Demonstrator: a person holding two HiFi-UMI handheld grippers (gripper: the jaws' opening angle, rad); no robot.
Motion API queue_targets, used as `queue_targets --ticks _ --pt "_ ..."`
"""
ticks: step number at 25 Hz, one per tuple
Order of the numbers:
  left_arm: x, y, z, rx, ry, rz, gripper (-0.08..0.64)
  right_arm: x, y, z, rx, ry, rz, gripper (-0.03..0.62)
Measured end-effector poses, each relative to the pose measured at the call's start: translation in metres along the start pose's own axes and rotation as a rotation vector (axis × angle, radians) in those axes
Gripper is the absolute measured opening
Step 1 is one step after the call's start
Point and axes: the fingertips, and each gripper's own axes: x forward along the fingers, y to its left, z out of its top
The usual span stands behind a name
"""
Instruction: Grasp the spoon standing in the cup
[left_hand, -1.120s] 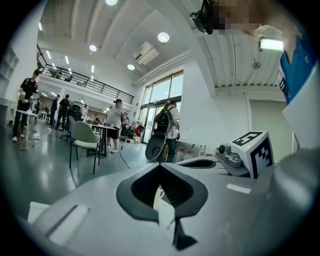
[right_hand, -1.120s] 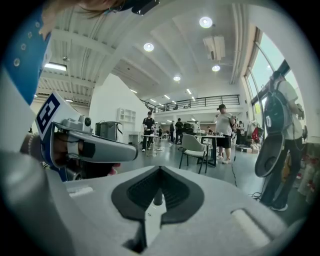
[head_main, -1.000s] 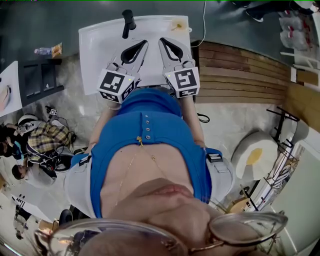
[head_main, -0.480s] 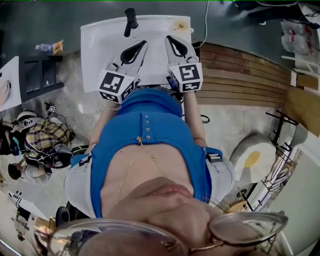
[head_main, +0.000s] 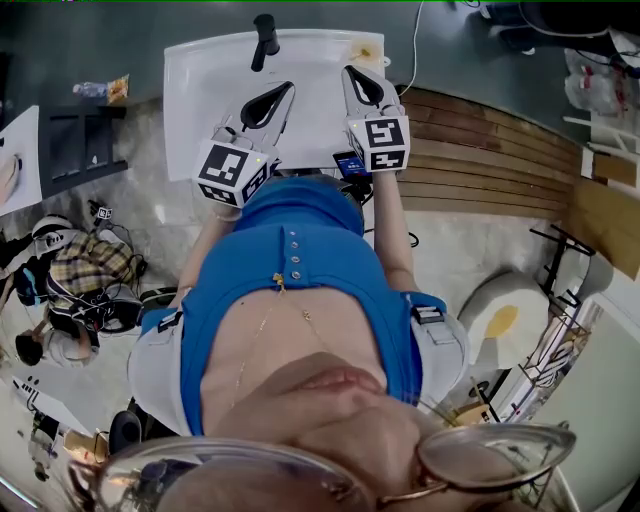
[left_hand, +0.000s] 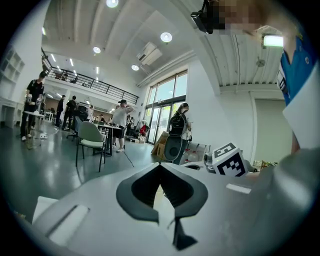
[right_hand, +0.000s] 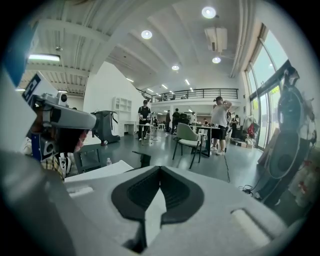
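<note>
**Both grippers shut, empty; cup at far table edge**

Head view: we find the left gripper (head_main: 284, 92) and right gripper (head_main: 353, 75) held over the white table (head_main: 200, 90), side by side and apart, both pointing away from the person.

Left gripper view: jaws together at the tips, nothing btwn them. Right gripper view: same, tips meeting, nothing held.

The dark cup (head_main: 262, 48) stands near the table's far edge, ahead of the left gripper, clear of both grippers. We cannot tell the spoon from the cup at this size. In the right gripper view the cup shows beyond the jaws, slightly left of the tips.

A yellowish spot (head_main: 361, 51) lies just past the right gripper's tips.
</note>
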Motion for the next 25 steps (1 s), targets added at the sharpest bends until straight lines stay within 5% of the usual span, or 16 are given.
queue_targets --ticks 25 --pt "-0.004 0.003 -0.001 -0.004 0.008 0.011 0.000 0.022 -0.023 -0.059 -0.027 0.167 0.023 0.002"
